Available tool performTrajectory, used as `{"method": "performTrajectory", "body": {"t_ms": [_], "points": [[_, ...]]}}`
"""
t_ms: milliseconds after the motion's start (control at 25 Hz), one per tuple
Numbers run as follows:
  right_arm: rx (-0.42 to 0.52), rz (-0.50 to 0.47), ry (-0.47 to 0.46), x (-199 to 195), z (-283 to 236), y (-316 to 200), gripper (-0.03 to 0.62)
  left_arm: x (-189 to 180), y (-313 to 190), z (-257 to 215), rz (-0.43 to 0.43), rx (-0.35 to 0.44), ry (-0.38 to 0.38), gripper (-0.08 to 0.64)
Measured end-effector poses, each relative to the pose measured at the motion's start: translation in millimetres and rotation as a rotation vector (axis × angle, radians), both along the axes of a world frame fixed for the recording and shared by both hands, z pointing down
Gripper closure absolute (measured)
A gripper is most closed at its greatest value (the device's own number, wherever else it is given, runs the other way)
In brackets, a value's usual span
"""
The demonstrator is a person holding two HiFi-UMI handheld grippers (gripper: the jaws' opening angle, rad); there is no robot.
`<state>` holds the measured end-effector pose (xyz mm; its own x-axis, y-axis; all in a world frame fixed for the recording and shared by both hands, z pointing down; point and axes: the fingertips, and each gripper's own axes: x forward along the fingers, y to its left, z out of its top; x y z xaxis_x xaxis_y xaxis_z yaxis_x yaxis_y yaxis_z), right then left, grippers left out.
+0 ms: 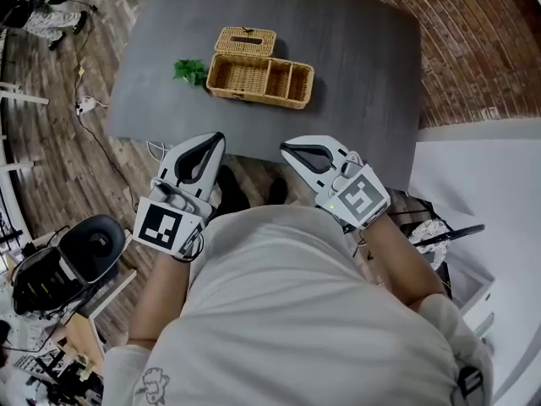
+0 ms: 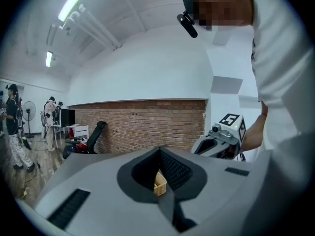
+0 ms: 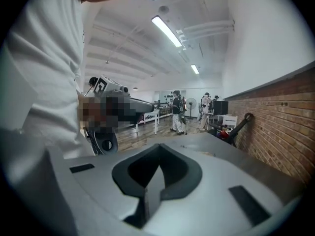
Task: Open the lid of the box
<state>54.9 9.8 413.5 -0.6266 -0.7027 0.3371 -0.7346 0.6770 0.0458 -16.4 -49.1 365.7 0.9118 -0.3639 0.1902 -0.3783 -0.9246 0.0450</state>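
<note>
Well ahead of both claws, out on the dark grey counter [image 1: 363, 74], sits the rectangular tan wicker box [image 1: 258, 79]. Honestly, its flat woven lid [image 1: 245, 41] with the slot in it already looks flipped back, lying behind the box on the side away from the claws. You can see straight into the compartments, one big and two smaller, all empty as far as I can tell. A small green leafy sprig [image 1: 191, 71] lies just beside the box, on the left claw's side.

The left claw [image 1: 218, 139] and right claw [image 1: 286, 147] are both pinched fully together with nothing in them. They're held close to the person's body around the counter's near edge, well apart from the box.

Handling-wise, my guess is wicker like this is light, fairly stiff but a bit springy, and rough enough not to slip. The catch is the whole box probably slides or tips if you yank the lid. So one claw steadying the box wall while the other pinches the lid's free long edge seems the way to go. Just don't crush the weave.
</note>
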Motion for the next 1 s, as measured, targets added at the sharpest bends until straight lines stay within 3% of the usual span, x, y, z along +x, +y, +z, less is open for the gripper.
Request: {"method": "performTrajectory", "body": {"t_ms": [400, 1000], "points": [[0.044, 0.040, -0.039, -28, -14, 21, 0.586, -28, 27, -12, 0.022, -0.013, 0.016, 0.549], [0.109, 0.123, -0.033, -141, -34, 56, 0.586, -151, 61, -14, 0.066, 0.014, 0.050, 0.549]]}}
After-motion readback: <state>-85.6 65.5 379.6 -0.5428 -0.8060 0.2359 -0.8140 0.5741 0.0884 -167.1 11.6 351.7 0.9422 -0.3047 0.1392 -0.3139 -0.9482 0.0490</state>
